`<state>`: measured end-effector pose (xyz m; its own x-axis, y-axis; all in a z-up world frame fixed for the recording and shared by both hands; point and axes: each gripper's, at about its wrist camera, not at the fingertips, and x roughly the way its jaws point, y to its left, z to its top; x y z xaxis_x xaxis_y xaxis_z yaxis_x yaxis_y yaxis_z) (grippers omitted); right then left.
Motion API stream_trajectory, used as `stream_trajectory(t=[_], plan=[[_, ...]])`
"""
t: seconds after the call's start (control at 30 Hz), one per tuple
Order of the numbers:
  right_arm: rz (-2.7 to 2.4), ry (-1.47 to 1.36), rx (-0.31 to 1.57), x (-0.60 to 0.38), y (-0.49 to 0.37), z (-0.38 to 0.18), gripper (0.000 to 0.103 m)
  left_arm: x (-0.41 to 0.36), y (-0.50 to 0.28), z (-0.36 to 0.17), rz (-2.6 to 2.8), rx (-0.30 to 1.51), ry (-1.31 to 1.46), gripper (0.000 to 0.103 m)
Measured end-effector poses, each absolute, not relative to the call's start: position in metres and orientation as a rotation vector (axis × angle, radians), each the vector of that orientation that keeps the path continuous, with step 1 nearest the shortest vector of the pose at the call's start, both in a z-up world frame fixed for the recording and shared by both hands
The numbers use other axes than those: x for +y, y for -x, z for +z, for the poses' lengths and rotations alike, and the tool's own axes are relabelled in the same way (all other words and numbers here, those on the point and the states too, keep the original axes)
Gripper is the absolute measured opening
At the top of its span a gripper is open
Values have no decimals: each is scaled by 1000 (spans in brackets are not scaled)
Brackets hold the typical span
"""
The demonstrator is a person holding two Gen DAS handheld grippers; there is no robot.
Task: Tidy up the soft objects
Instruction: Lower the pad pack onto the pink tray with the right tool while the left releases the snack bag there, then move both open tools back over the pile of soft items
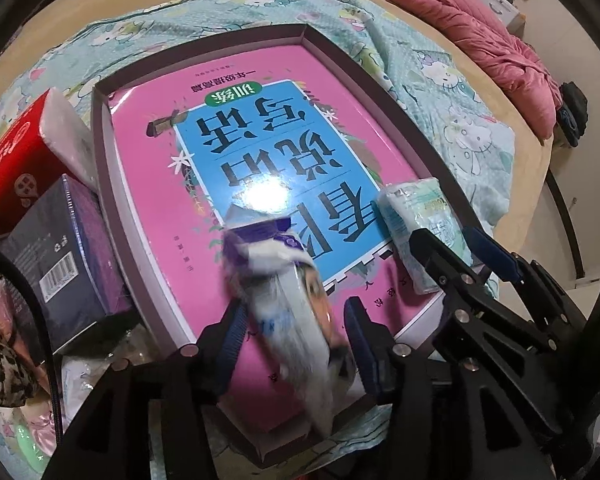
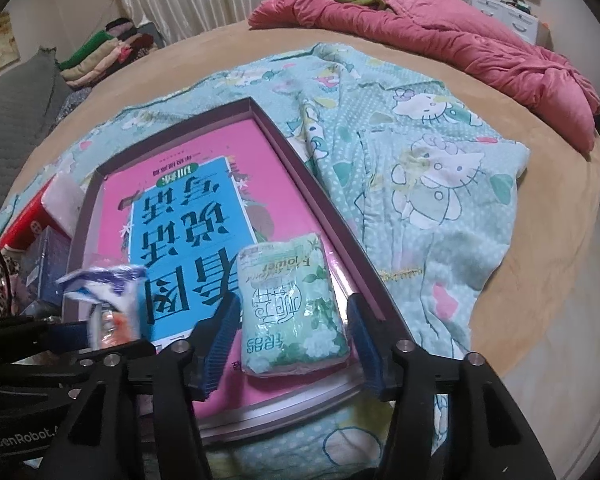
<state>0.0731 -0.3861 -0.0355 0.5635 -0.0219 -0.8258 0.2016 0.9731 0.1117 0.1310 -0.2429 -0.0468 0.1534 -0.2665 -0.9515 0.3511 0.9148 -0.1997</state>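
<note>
Both claws stand open: the green tissue pack [image 2: 294,308] lies free between the right claw [image 2: 294,344] fingers on the pink book [image 2: 188,216] in the shallow box [image 2: 300,152], and the blurred white-and-purple pack [image 1: 288,312] sits loose within the left claw [image 1: 296,340]. We should lift both claws straight up, clear of the packs, minding the box wall just right of the right claw and the dark carton [image 1: 64,256] left of the left claw.

surface: tan bed [image 2: 540,280] | on it: teal cartoon-print blanket [image 2: 420,184]; crumpled pink quilt [image 2: 440,36]
</note>
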Motion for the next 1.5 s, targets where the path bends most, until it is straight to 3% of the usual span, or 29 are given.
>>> stream_trajectory(t=[0.17, 0.27, 0.67, 1.07, 1.5], plan=[[-132, -228, 912, -390, -67, -27, 65, -239, -130, -43, -437, 1335, -61, 57], [-149, -237, 878, -393, -61, -21, 75, -235, -128, -38, -438, 1321, -57, 59], [-183, -225, 774, -393, -47, -5, 76, -220, -109, 3, -433, 1206, -52, 70], [-204, -172, 688, -384, -36, 11, 82, -192, -92, 23, -410, 1163, -12, 74], [-99, -136, 548, -344, -17, 72, 82, -135, -83, 46, -305, 1091, 59, 80]])
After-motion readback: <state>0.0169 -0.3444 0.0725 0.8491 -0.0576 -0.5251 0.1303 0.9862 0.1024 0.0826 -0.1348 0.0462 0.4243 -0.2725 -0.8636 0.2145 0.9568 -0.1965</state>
